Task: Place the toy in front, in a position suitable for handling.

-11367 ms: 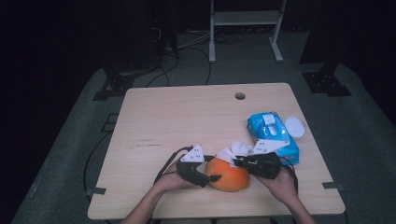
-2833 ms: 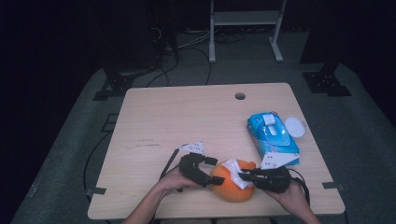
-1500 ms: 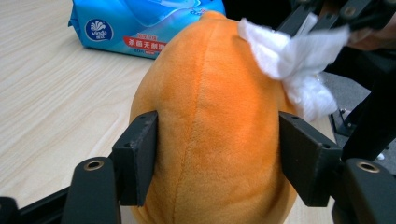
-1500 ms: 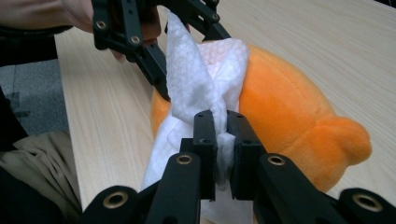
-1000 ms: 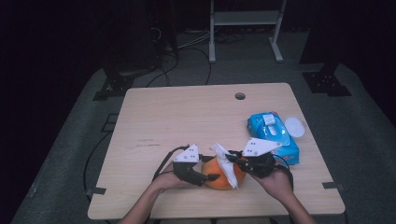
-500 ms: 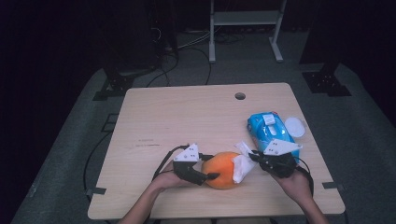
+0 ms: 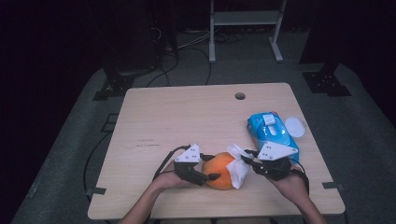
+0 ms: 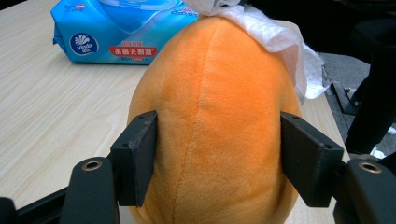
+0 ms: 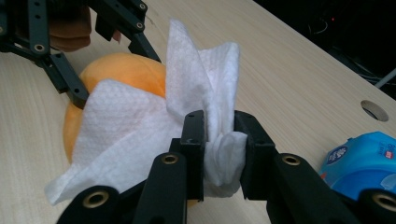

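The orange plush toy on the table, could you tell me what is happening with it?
A person is wiping the toy with a white wipe. The left gripper clamps the toy on the table. The right gripper, its jaws just opening a little, has the bunched wipe between them, draped over the toy. A blue wipes pack lies nearby.

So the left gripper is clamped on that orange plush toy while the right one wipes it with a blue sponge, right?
Not quite: it is a white tissue, not a blue sponge, as the right gripper view shows. The rest stands: the left gripper clamps the orange plush toy, and the right gripper holds the tissue against it.
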Action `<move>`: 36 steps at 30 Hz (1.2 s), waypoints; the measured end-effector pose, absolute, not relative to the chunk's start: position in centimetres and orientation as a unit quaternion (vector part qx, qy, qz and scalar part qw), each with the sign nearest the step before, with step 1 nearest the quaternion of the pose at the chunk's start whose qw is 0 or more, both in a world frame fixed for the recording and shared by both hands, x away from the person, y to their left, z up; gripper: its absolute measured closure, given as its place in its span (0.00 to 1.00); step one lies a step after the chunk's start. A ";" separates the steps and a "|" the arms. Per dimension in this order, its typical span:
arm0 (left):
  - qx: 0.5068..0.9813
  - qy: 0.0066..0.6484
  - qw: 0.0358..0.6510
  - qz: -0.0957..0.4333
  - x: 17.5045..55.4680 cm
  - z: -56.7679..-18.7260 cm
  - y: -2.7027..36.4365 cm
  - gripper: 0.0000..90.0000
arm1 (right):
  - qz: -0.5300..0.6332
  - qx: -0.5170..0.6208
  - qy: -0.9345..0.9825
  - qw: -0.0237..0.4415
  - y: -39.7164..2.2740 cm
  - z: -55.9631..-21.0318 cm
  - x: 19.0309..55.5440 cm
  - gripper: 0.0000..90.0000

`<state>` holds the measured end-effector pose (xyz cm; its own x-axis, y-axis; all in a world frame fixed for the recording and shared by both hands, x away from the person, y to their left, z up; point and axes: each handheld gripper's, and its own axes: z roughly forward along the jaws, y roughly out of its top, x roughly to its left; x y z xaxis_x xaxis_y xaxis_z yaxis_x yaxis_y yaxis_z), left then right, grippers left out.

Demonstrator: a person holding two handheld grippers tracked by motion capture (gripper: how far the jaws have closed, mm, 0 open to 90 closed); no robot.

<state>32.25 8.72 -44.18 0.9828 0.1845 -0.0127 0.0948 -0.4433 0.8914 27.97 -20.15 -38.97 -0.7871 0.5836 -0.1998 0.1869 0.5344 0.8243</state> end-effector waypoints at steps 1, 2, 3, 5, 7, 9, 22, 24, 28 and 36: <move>0.848 0.083 0.521 0.043 32.2 -44.2 8.7 0.37 | 0.431 0.228 0.842 0.231 -20.2 -39.0 27.9 0.82; 0.849 0.083 0.521 0.043 32.2 -44.2 8.7 0.37 | 0.436 0.227 0.840 0.231 -20.3 -39.1 27.8 0.82; 0.849 0.083 0.520 0.044 32.2 -44.1 8.7 0.36 | 0.438 0.226 0.838 0.232 -20.3 -39.1 27.7 0.82; 0.849 0.083 0.520 0.044 32.2 -44.1 8.7 0.36 | 0.440 0.208 0.842 0.234 -20.2 -39.2 27.4 0.85; 0.849 0.083 0.519 0.043 32.2 -44.1 8.7 0.36 | 0.436 0.187 0.848 0.236 -19.9 -39.4 27.0 0.87; 0.851 0.081 0.518 0.044 32.1 -44.1 8.6 0.36 | 0.433 0.172 0.852 0.240 -19.5 -39.6 26.7 0.87; 0.852 0.079 0.516 0.039 32.2 -44.1 8.6 0.39 | 0.449 0.197 0.846 0.208 -19.6 -39.6 28.0 0.91; 0.852 0.077 0.517 0.040 32.1 -44.1 8.6 0.39 | 0.456 0.217 0.839 0.202 -20.5 -39.8 28.6 0.91; 0.851 0.073 0.519 0.042 32.0 -44.0 8.2 0.38 | 0.472 0.250 0.828 0.172 -21.6 -40.3 29.2 0.91; 0.852 0.066 0.518 0.042 31.8 -44.0 8.0 0.39 | 0.475 0.220 0.833 0.182 -19.3 -39.5 29.3 0.91</move>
